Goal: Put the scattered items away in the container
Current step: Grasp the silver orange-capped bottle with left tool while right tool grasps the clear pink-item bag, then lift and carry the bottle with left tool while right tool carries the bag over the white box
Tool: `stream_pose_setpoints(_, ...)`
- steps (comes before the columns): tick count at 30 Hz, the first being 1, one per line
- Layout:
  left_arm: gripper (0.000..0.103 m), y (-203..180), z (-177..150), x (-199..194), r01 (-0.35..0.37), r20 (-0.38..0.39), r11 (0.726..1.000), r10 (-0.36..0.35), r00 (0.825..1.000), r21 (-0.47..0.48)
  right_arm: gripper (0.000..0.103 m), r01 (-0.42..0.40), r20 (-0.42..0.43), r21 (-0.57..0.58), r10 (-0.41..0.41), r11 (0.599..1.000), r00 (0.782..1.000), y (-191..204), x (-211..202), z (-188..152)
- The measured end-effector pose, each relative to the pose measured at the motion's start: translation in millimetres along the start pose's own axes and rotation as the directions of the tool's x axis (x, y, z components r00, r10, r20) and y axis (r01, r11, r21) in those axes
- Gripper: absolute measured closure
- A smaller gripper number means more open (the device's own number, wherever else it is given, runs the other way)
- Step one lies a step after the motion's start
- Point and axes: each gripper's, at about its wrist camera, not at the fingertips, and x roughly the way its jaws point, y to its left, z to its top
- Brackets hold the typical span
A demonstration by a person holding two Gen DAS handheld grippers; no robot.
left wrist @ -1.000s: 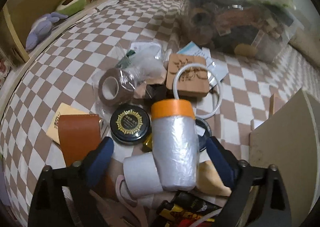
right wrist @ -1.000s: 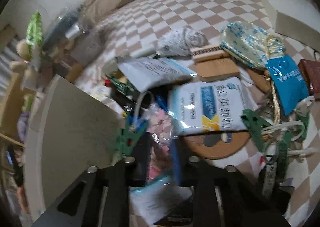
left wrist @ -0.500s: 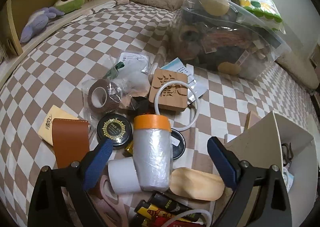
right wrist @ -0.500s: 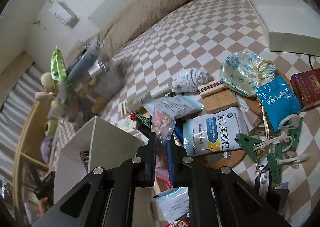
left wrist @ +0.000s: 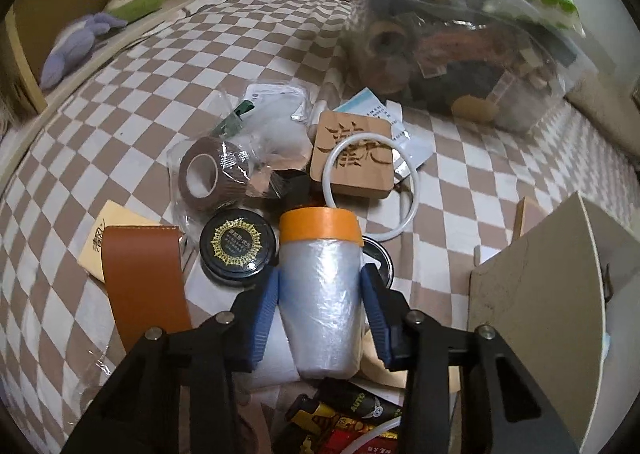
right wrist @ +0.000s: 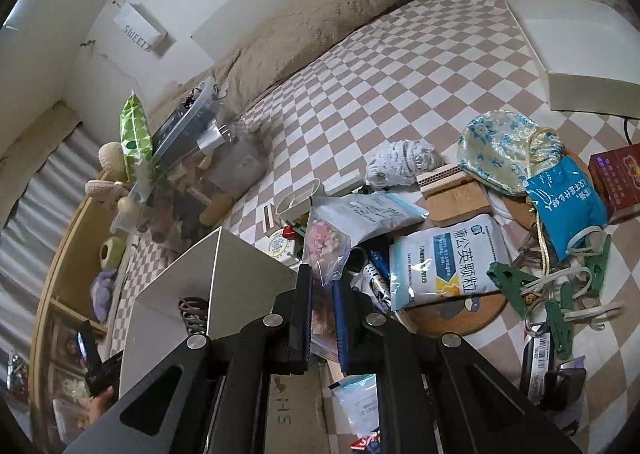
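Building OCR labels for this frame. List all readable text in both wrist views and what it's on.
"SWEETZ": white paper sign on the wall.
"蒲公英颗粒": white and blue sachet.
"AUTO": dark packet below the left gripper.
Carved character: wooden coaster, too stylised to read for certain.
Blue pouch, black tin, barcode tag: print too small or blurred.
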Motion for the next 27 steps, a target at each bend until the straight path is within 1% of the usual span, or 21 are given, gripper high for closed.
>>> stream_pose_setpoints(3, 0.062, 0, 0, 0, 0.000, -0.001, 1.000, 0.000, 1.000, -0.009, 0.092, -0.003, 0.004, -0.006, 0.003, 1.000, 1.000, 2, -1, -1)
stream_pose_setpoints(7, 0.062, 6, 1, -4, 0.028, 0.008, 0.998, -0.027, 1.000, -0.063, 0.092, -0.009, 0.018, -0.002, 0.009, 1.000, 1.000, 4, -4, -1)
stream_pose_setpoints(11, 0.062, 12, 4, -23, 0.054, 0.064, 0.994, -0.048, 0.997, -0.093, 0.092, -0.032, 0.039, 0.005, 0.032, 0.999, 0.999, 5, -9, -1)
stream_pose_setpoints(14, 0.062, 14, 6, -41, 0.090, 0.115, 0.990, -0.077, 0.990, -0.105, 0.092, -0.049, 0.059, 0.002, 0.048, 0.999, 0.997, 8, -15, -1)
stream_pose_setpoints(17, 0.062, 14, 7, -59, 0.116, 0.171, 0.988, -0.098, 0.980, -0.101, 0.092, -0.081, 0.081, 0.003, 0.081, 0.997, 0.993, 12, -24, -1)
stream_pose_setpoints(20, 0.062, 11, 7, -78, 0.148, 0.228, 0.984, -0.123, 0.966, -0.097, 0.092, -0.130, 0.103, 0.007, 0.128, 0.992, 0.986, 16, -34, -2)
stream_pose_setpoints(24, 0.062, 6, 6, -103, 0.181, 0.298, 0.981, -0.152, 0.942, -0.073, 0.092, -0.142, 0.136, -0.029, 0.145, 0.989, 0.980, 26, -47, -2)
stream_pose_setpoints(27, 0.062, 0, 1, -123, 0.202, 0.343, 0.978, -0.177, 0.923, -0.040, 0.092, -0.164, 0.160, -0.062, 0.172, 0.984, 0.972, 33, -55, -4)
